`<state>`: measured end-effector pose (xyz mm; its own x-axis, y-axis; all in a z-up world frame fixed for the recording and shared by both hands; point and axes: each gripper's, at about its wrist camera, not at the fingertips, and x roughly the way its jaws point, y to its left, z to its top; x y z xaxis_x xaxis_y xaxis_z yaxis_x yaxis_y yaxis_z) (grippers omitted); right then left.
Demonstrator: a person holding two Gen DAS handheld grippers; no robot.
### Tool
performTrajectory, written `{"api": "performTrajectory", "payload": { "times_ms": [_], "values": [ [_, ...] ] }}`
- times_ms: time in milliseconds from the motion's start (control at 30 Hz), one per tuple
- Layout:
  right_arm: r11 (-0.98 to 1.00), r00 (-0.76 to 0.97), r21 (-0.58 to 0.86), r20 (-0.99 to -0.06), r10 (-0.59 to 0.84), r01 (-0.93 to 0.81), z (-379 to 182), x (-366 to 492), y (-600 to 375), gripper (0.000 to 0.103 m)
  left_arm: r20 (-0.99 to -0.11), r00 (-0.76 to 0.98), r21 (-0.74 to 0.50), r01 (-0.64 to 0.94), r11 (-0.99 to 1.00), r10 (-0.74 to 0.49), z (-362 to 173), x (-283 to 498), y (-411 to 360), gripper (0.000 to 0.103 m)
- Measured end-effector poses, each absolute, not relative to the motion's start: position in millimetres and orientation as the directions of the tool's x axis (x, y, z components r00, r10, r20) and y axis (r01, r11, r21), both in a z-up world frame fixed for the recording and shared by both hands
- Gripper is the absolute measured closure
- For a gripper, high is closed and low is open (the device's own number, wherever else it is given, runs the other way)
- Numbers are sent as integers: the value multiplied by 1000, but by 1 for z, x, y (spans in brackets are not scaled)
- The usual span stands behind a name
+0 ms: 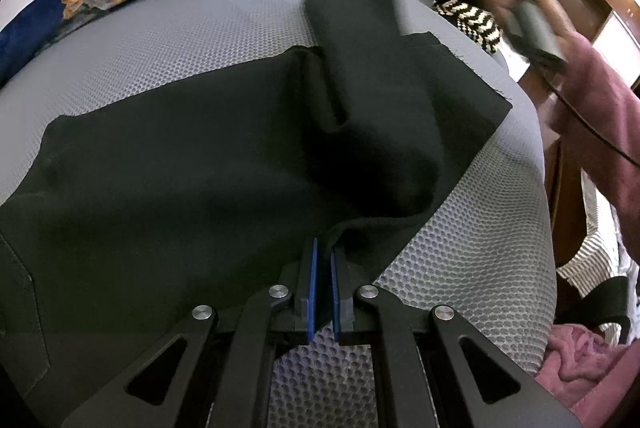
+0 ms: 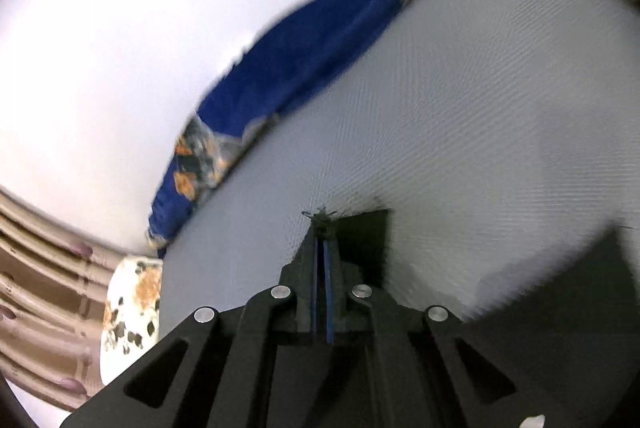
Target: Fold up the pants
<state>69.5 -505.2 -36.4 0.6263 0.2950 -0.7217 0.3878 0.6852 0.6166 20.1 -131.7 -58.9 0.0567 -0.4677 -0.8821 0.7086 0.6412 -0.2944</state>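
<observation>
The left claw (image 1: 324, 248) is closed on an edge of the black pants (image 1: 180, 167) at the bottom centre. The right claw (image 2: 323, 224) pinches a frayed corner of them, lifted at the upper right of the left view. The pants lie on the grey mattress (image 1: 200, 39), one part already turned over; I judge the fold half done, with laying down and smoothing left.
</observation>
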Motion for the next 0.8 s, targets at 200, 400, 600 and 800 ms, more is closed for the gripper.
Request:
{"api": "performTrajectory", "payload": {
  "times_ms": [200,400,600,800],
  "values": [
    [672,618,490,-784,60,556,-5,-56,-540,100,-885,60,-273,738,617,-462,-59,15,-136,97],
    [558,475,399,-880,8,728,-64,-136,-554,100,-900,55,-245,757,606,-432,-62,11,-143,96],
    [546,489,396,-872,-28,738,-68,-145,-560,101,-914,84,-181,792,584,-397,-59,4,-151,95],
    [578,447,317,-890,-94,752,-60,-159,-551,101,-916,82,-178,792,583,-392,-61,3,-151,95]
  ]
}}
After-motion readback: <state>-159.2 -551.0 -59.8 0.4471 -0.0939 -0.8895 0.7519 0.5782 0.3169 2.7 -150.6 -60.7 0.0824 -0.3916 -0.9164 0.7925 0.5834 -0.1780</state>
